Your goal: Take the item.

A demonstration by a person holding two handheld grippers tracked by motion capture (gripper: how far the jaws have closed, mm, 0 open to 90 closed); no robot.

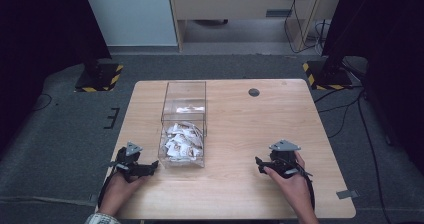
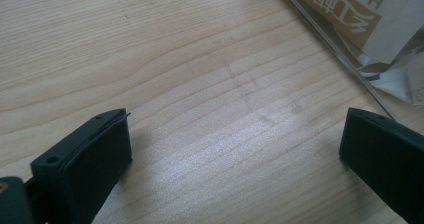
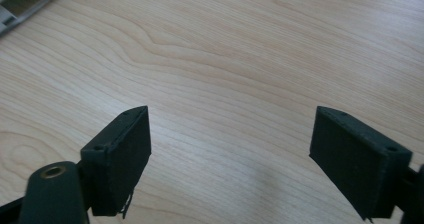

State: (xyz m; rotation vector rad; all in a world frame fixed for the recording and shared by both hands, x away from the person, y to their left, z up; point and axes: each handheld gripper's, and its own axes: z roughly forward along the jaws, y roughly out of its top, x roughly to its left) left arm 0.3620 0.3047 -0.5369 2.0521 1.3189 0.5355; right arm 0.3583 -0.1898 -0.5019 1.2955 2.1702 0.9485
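- Your left gripper (image 1: 150, 168) rests on the table (image 1: 240, 134) just beside the clear box (image 1: 183, 129) of paper packets (image 1: 182, 143), jaws wide apart, empty.
- Your right gripper (image 1: 261, 165) sits well apart from the box, jaws spread over bare wood.

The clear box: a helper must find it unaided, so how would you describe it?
On the wooden table, look left of centre, just beyond the left gripper. The clear box is a see-through, two-compartment container; white sachets fill its near half.
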